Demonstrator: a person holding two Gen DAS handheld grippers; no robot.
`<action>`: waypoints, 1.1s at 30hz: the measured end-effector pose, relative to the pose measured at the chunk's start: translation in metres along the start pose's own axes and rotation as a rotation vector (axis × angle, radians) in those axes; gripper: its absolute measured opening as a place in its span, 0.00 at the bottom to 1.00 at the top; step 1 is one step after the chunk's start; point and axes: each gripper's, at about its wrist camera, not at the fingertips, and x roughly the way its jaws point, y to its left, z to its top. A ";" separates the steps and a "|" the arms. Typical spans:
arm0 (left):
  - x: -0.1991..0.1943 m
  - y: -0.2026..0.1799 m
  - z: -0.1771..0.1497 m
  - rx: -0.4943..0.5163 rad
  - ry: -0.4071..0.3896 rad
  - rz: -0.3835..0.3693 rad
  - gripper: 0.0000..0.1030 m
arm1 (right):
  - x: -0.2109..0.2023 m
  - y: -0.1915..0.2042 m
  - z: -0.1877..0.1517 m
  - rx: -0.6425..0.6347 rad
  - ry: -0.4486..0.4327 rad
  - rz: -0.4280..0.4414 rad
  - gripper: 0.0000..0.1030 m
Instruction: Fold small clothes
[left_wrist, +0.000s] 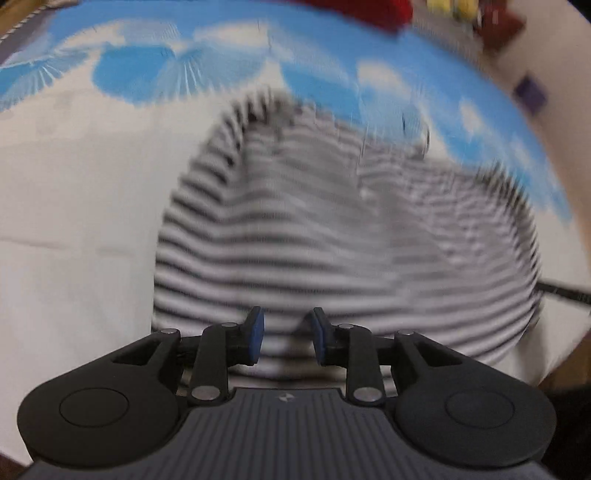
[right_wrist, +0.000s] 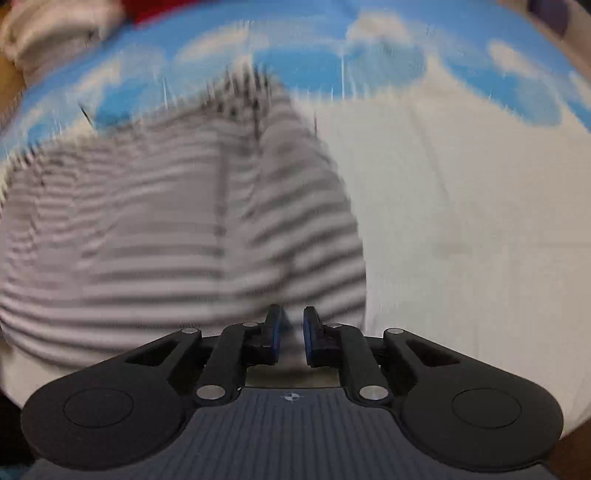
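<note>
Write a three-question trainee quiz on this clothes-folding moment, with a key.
1. True or false: the striped garment lies on a plain green cloth.
2. Which gripper's jaws stand wider apart: A) left gripper B) right gripper?
3. Fill in: the sheet under the garment is white with a ____ cloud-print band.

Key: 1 false; 2 A; 3 blue.
</note>
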 end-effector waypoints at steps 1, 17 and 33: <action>-0.003 -0.001 0.003 -0.019 -0.016 -0.008 0.29 | -0.009 0.001 0.004 0.011 -0.051 0.033 0.13; -0.025 0.010 -0.006 -0.083 -0.050 0.014 0.30 | -0.013 0.037 0.027 -0.083 -0.125 0.055 0.25; -0.017 0.076 -0.059 -0.578 -0.003 -0.053 0.39 | -0.105 -0.022 -0.019 0.191 -0.342 0.117 0.34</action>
